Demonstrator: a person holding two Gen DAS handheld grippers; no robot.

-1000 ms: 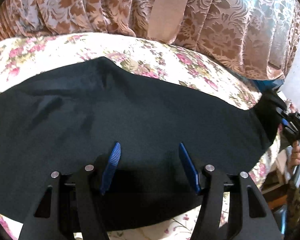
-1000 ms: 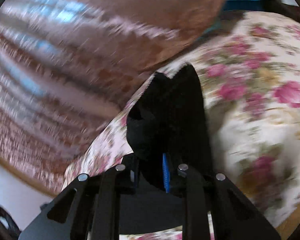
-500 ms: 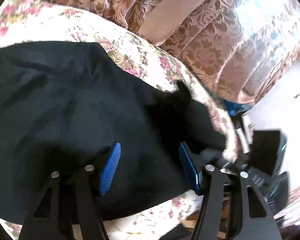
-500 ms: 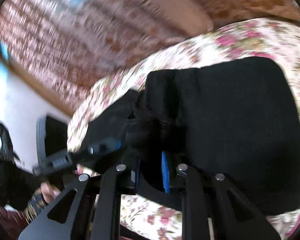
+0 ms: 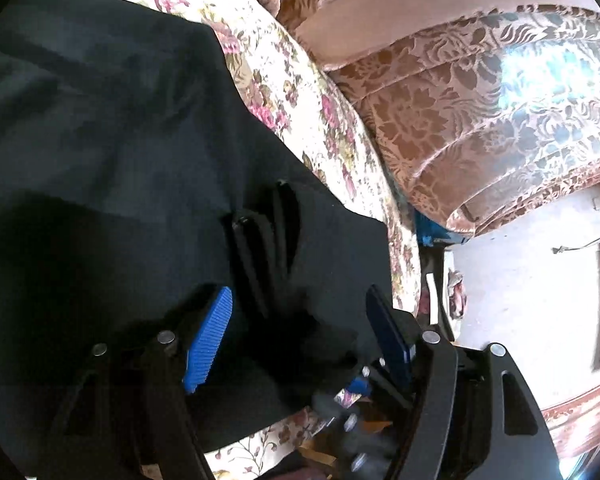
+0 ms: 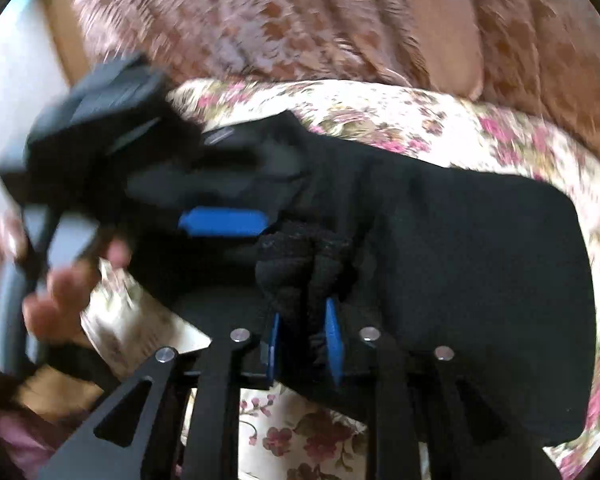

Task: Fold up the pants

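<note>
Black pants lie on a floral bedspread. My left gripper is open, its blue pads on either side of a bunched end of the pants. My right gripper is shut on a gathered wad of the black pants; the rest of the fabric spreads to the right. The left gripper shows blurred in the right wrist view, just left of the wad, held by a hand.
Brown floral curtains hang behind the bed. The bed's edge drops off to the right, with a pale floor and small items beyond.
My right gripper has carried its end of the pants across and over the rest, close to my left gripper. My left gripper has swung right and stayed open.
</note>
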